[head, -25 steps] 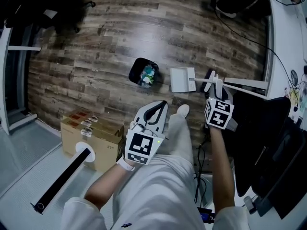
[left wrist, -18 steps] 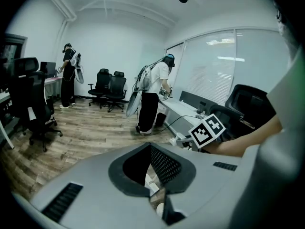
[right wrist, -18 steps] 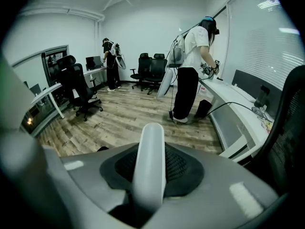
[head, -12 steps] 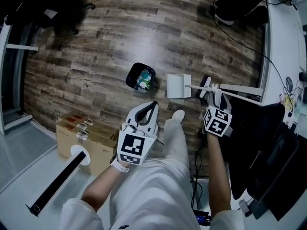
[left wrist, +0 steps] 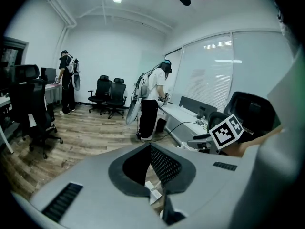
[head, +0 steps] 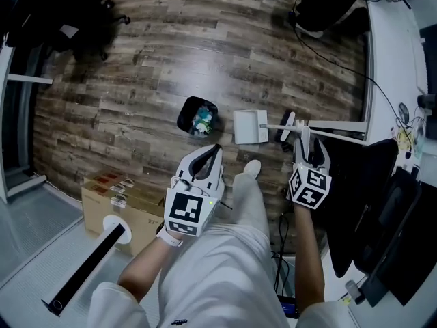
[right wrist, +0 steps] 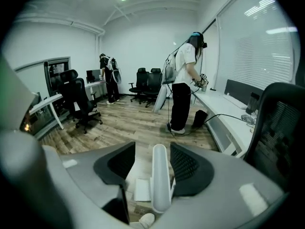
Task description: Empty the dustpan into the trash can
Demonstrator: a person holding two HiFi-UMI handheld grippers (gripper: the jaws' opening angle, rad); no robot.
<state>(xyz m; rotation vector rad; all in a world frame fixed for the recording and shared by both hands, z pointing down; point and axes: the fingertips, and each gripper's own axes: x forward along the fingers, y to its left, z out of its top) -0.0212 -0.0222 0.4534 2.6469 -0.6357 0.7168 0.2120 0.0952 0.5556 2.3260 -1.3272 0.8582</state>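
The black trash can [head: 198, 117] stands on the wood floor with colourful rubbish inside. Just right of it the white dustpan [head: 250, 126] rests flat on the floor, and its long white handle [head: 276, 126] runs right toward my right gripper [head: 304, 134]. In the right gripper view the handle [right wrist: 160, 175] stands between the jaws, which are opening; the left pad is clear of it. The dustpan's pan [right wrist: 142, 189] shows below. My left gripper [head: 216, 149] hovers nearer me, below the can, shut and empty, and its tips meet in the left gripper view [left wrist: 148, 147].
My leg and white shoe [head: 251, 168] lie between the grippers. A cardboard box [head: 119, 197] and a black tube [head: 82, 268] sit at lower left. A white bar [head: 341, 125], cables and a black chair [head: 369, 183] crowd the right. Other people [right wrist: 183, 85] and office chairs stand farther off.
The right jaws have spread off the dustpan handle, and both grippers have lifted a little. The dustpan stays on the floor beside the can.
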